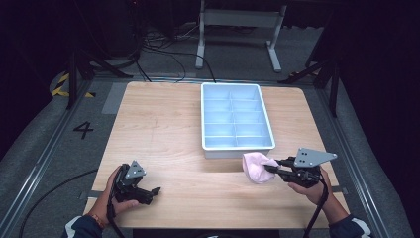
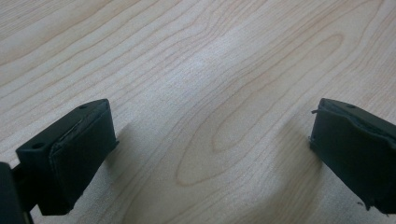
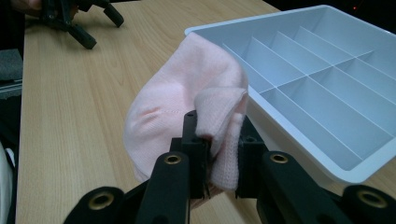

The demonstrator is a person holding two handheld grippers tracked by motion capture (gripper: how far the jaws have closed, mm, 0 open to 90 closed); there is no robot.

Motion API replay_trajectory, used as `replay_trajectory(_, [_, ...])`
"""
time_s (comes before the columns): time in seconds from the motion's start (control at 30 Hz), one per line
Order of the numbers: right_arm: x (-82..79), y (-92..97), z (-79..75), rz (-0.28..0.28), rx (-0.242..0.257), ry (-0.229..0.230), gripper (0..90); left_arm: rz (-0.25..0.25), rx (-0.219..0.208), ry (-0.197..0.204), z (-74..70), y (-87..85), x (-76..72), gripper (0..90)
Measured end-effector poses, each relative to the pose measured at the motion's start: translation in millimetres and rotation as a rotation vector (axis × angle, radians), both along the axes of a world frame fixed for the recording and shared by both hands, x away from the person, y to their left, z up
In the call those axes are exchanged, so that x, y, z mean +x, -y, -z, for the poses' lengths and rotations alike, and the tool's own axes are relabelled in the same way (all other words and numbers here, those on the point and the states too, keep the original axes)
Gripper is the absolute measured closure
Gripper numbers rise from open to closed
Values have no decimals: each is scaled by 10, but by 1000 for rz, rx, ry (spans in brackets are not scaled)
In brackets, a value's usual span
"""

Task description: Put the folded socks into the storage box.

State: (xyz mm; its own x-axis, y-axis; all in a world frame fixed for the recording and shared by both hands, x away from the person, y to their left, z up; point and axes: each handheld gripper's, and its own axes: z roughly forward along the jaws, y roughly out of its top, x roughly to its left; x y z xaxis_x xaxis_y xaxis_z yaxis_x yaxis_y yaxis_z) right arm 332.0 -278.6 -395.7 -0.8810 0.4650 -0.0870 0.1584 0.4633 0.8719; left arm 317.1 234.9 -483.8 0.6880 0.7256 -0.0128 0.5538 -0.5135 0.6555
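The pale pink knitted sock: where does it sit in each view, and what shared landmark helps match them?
High view: the pale pink knitted sock is right of centre, just below the tray's near edge, in the right claw.
Left gripper view: not in it.
Right gripper view: centre, pinched between the black jaws.
Shared landmark: the light blue plastic divided tray beside the sock.

A light wooden tabletop (image 1: 163, 129) is sitting on grey carpet (image 1: 34, 134) in a dim room. Black cables (image 1: 163, 52) are trailing across the floor toward a white metal frame (image 1: 237, 20). Yellow-black hazard tape (image 1: 62, 84) is lying at the left, beside a floor marking "4" (image 1: 83, 130).
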Motion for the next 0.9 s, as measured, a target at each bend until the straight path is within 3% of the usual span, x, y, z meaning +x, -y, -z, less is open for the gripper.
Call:
replay_trajectory(0.47, [98, 129, -166, 57, 20, 53, 787, 0, -1, 0, 0, 0, 0, 4])
replay_trajectory(0.9, [355, 226, -262, 137, 17, 68, 786, 0, 0, 0, 0, 0, 0, 4])
